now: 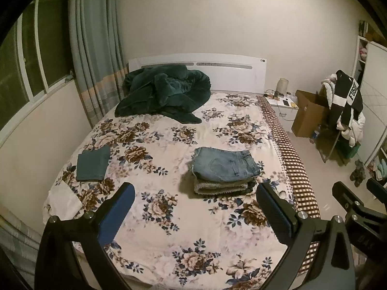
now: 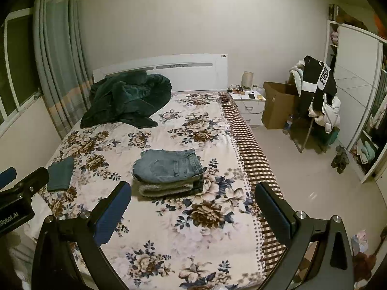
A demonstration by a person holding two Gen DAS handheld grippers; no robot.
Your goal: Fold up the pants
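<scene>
A stack of folded pants with light blue jeans on top [image 1: 226, 166] lies on the floral bed [image 1: 169, 217], right of centre; it also shows in the right wrist view [image 2: 169, 166]. A single folded dark teal pair [image 1: 93, 163] lies flat at the bed's left side, also in the right wrist view [image 2: 60, 174]. My left gripper [image 1: 196, 205] is open and empty, held above the bed short of the stack. My right gripper [image 2: 193, 205] is open and empty, likewise back from the stack. Its body shows at the right edge of the left wrist view [image 1: 358, 207].
A crumpled dark green blanket [image 1: 164, 91] lies by the headboard. A white cloth [image 1: 64, 200] lies at the bed's left edge. A nightstand [image 2: 249, 104], a cardboard box [image 2: 278, 106] and a chair piled with clothes [image 2: 316, 96] stand right of the bed, before a wardrobe [image 2: 358, 84].
</scene>
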